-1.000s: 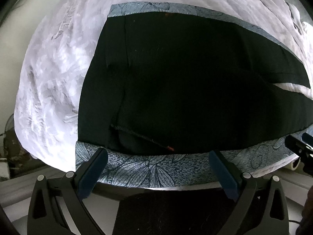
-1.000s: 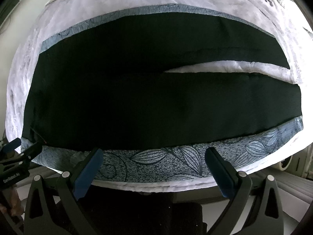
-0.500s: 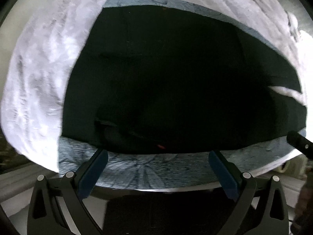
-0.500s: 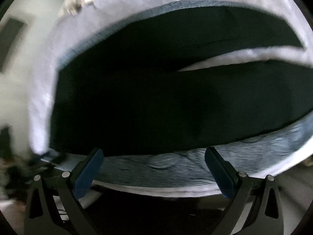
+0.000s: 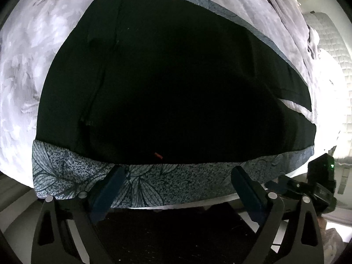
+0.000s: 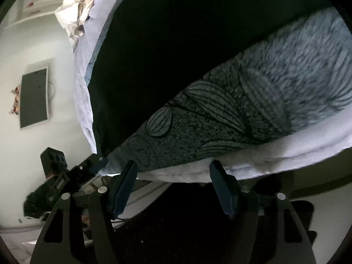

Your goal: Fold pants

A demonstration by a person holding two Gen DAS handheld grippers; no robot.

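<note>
Presently, pants (image 5: 176, 83): one pair, lying flat mid-frame, beyond both jaws.
Left gripper (image 5: 180, 189): gaping wide, gripping nothing.
Right gripper (image 6: 173, 184): standing parted, empty, at the patterned cloth (image 6: 253, 110) edge.

No text, label, brand, number or sign is showing legibly in either wrist view. The black pants (image 5: 176, 88) are showing no readable tag or print; only a small red mark (image 5: 158, 155) is lying near their near edge, too small to tell whether it bears any writing. The leaf-patterned blanket (image 5: 154, 184) is carrying only its drawn leaves. The other gripper's body at the right edge of the left wrist view is showing a green light (image 5: 331, 165) but no lettering that can be made out. The dark wall screen (image 6: 34, 98) in the right wrist view is displaying nothing readable.
</note>
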